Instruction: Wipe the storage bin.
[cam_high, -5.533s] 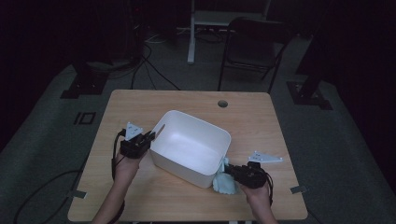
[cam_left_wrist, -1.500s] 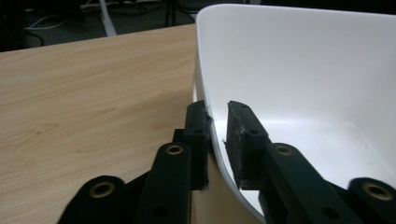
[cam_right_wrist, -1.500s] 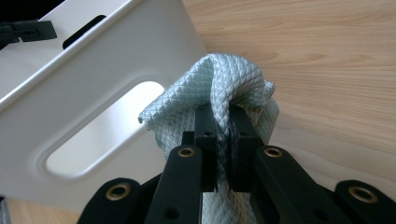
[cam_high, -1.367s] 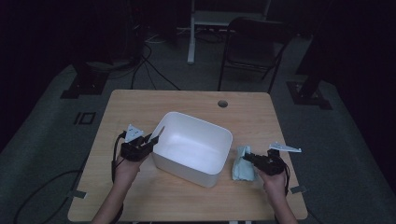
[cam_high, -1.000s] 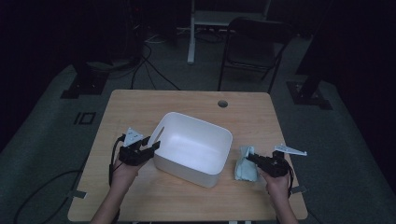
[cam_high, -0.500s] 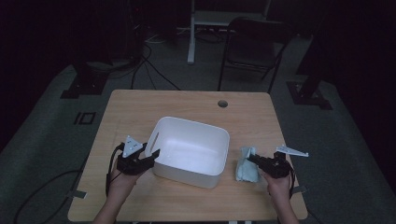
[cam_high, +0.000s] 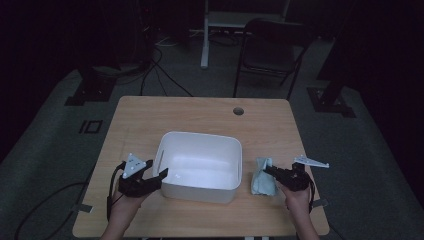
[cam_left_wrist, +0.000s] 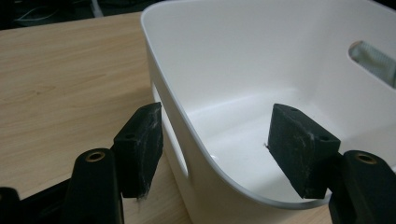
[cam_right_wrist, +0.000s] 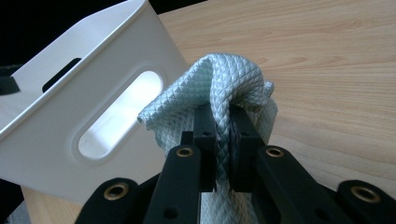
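Observation:
A white plastic bin (cam_high: 200, 192) with handle slots stands mid-table, nothing in it. My left gripper (cam_high: 157, 172) straddles the bin's left wall near the front corner. In the left gripper view (cam_left_wrist: 215, 140) one pad is outside the bin wall (cam_left_wrist: 243, 60) and the other inside, neither pressing; the jaws have just been opening. To the right of the bin, my right gripper (cam_high: 268, 171) is shut on a pale blue-green quilted cloth (cam_high: 261, 181). In the right gripper view (cam_right_wrist: 223, 126) a fold of the cloth (cam_right_wrist: 224, 79) is pinched between the pads, close to the bin's side (cam_right_wrist: 70, 93).
The wooden table (cam_high: 200, 112) has a round cable hole (cam_high: 238, 110) near its far edge. A dark chair (cam_high: 272, 50) and a white desk leg stand beyond it, with cables on the floor. Bare wood lies behind the bin.
The left gripper has slid toward the bin's near corner and its jaws have spread off the wall. The bin has turned squarer to the table. The right gripper and cloth have stayed put.

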